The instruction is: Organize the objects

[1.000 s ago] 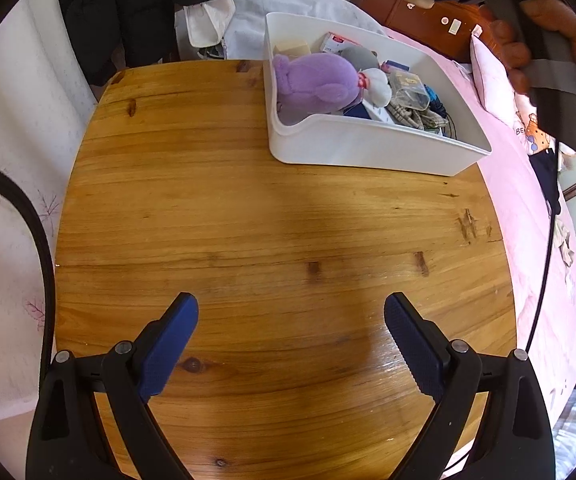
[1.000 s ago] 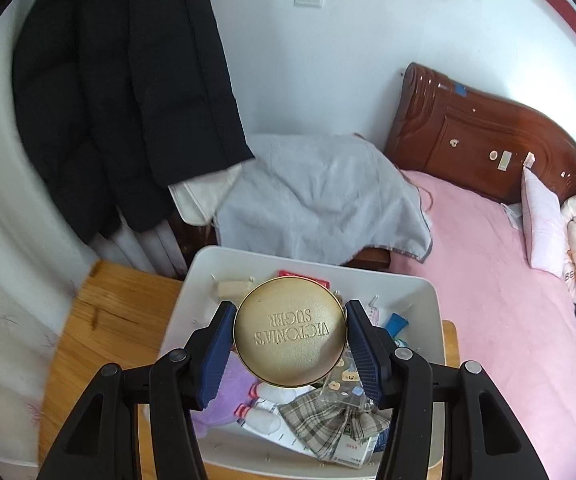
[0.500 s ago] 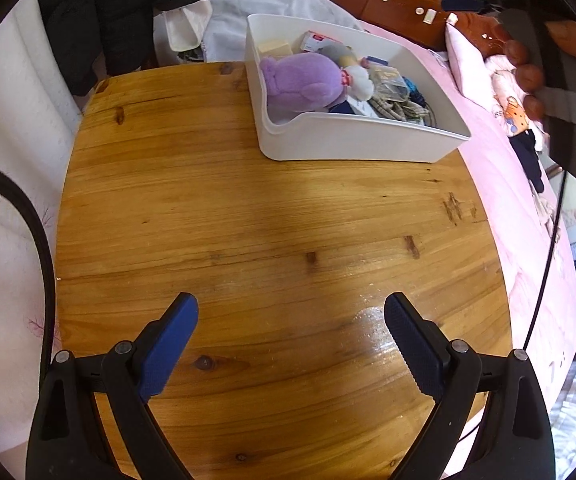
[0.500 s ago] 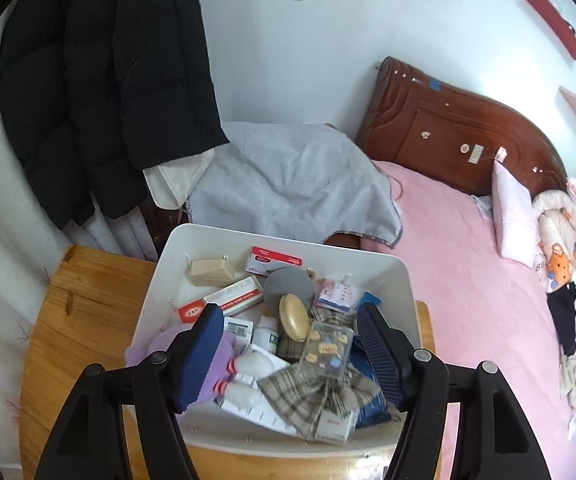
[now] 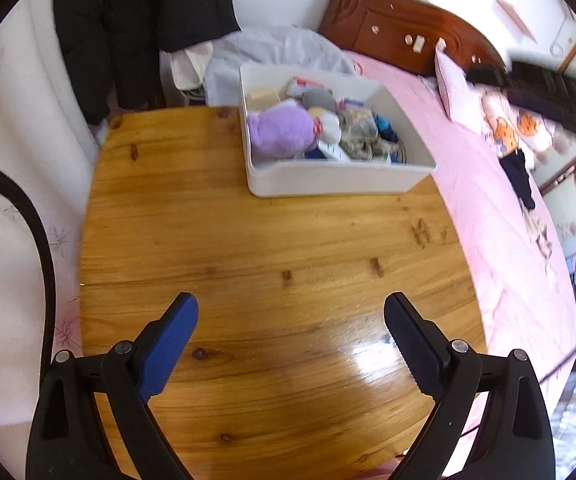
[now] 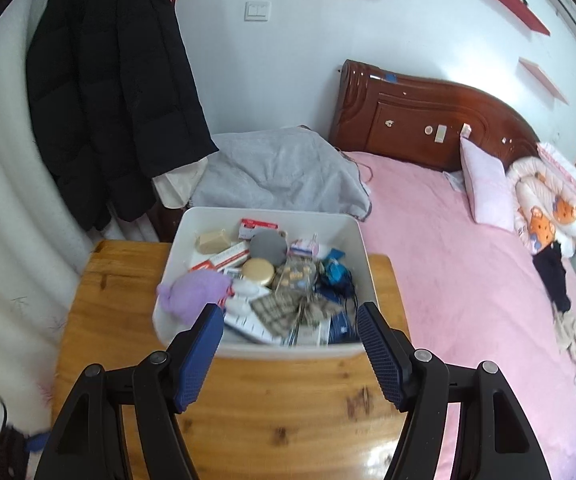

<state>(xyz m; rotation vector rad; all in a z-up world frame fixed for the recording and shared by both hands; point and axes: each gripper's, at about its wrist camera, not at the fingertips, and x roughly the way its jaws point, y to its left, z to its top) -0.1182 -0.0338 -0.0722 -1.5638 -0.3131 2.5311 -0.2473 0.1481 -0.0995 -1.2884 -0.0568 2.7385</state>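
Bin (image 6: 264, 350) of odds and ends sits at the far right corner of my wooden counter (image 5: 272, 240), against the edge that meets the pink bed (image 6: 448, 264). Inside it a gold round tin (image 6: 259, 271) lies among the clutter near the middle, with a purple plush toy (image 5: 280, 133) at the bin's left front and a plaid cloth (image 6: 288, 312) toward its near wall.

My right gripper (image 6: 290, 338) hangs over the counter just short of the bin's near wall, tilted downward; its blue fingers (image 6: 202, 354) have just been opening and now stand apart with nothing between them.

My left gripper (image 5: 290, 336) is well back from the bin, over the bare near half of the counter, also angled steeply down. Its fingers (image 5: 168, 346) are spread wide and hold nothing.

A black coat (image 6: 116, 92) hangs by the wall beyond the counter's far left corner.
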